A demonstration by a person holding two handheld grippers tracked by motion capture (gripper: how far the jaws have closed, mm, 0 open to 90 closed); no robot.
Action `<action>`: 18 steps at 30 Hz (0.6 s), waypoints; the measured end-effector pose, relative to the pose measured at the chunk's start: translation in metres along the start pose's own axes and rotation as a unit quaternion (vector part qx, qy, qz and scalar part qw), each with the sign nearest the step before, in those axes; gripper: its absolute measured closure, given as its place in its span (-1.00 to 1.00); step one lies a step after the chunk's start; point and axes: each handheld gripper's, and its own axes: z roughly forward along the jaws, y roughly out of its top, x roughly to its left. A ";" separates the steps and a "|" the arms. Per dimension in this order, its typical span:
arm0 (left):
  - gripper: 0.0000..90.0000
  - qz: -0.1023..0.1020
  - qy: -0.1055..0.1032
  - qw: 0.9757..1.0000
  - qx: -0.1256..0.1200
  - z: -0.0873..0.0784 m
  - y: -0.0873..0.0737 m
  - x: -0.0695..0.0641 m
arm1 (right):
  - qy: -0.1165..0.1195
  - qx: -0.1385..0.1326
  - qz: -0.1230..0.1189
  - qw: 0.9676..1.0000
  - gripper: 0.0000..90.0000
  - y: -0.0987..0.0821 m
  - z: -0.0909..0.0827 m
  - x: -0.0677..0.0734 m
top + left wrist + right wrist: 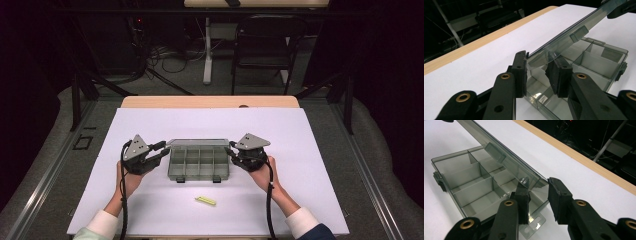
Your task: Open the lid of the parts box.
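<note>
Overall — two tools (161, 151) (231, 148), one organizer box (199, 162)

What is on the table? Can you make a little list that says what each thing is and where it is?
box: clear grey plastic organiser box, mid-table, split into small compartments that look empty
lid: clear lid lifted up at a slant over the far side of the box
left gripper: left gripper at the box's left end, a lid corner between its jaws
right gripper: right gripper at the box's right end, a lid corner between its jaws
small thing: yellow-green stick lying nearer the person, apart from the box
table: white top with a wooden far edge
</note>
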 end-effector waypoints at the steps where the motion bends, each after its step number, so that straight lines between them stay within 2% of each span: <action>1: 0.54 -0.003 -0.001 1.000 0.000 0.001 0.002 0.002 | 0.001 0.002 0.004 1.000 0.57 0.001 0.001 -0.002; 18: 0.64 -0.018 -0.013 1.000 0.005 0.008 0.014 0.019 | 0.003 0.022 0.025 0.999 0.66 0.018 0.008 -0.016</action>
